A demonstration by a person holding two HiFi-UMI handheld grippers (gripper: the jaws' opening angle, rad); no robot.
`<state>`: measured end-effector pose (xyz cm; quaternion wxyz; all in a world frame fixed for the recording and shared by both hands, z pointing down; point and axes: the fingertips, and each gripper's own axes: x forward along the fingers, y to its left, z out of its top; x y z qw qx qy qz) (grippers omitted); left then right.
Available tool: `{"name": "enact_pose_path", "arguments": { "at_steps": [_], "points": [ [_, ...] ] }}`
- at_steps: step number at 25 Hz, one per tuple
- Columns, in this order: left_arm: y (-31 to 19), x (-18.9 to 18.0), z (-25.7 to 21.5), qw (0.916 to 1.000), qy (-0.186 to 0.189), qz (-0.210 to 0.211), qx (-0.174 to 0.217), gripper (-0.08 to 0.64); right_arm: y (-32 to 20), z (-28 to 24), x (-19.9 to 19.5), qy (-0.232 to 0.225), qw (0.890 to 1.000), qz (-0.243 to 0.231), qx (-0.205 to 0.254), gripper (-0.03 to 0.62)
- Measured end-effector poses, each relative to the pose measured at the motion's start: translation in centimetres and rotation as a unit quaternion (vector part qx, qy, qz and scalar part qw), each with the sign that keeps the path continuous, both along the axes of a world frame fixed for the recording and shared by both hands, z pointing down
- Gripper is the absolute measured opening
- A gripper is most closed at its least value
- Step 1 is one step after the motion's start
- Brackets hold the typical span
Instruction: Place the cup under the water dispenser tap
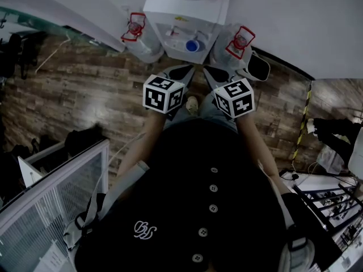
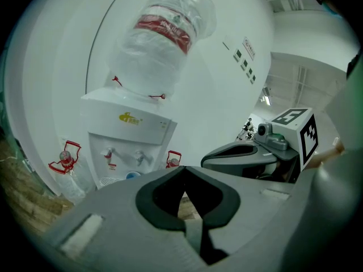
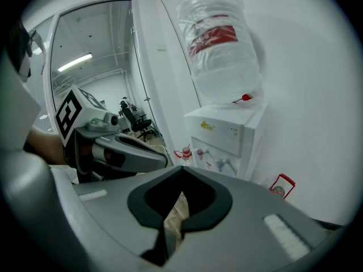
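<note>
Wooden floor (image 1: 68, 89) meets the far water dispenser (image 1: 187, 16), where a blue cup (image 1: 193, 45) seems set beneath its taps (image 2: 108, 152), so left gripper (image 1: 184, 71) and right gripper (image 1: 211, 73) wait near, jaws closed and empty.

Glossy white plastic dispenser (image 1: 181, 10), clear crinkled plastic bottle (image 2: 161, 38), wood-grain plank floor (image 1: 85, 89) with faint sheen

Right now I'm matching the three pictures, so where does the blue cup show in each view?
Head view: blue cup, top centre.
Left gripper view: below centre, to the left.
Right gripper view: not visible.
Shared landmark: the white water dispenser.
</note>
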<state>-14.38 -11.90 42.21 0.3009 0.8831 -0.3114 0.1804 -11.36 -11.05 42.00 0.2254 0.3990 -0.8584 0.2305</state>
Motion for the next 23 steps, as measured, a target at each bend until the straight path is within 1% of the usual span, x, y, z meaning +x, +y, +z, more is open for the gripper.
{"name": "enact_pose_path", "arguments": {
  "at_steps": [14,23],
  "points": [
    [0.9,-0.5,0.2,1.0000,0.000,0.004,-0.004,0.005,0.6,-0.2,-0.4,-0.001,1.000,0.005,0.005,-0.002],
    [1.2,-0.9,0.5,0.9999,-0.001,0.003,-0.012,0.005,0.5,-0.1,-0.9,0.005,1.000,0.000,0.003,0.000]
  ]
}}
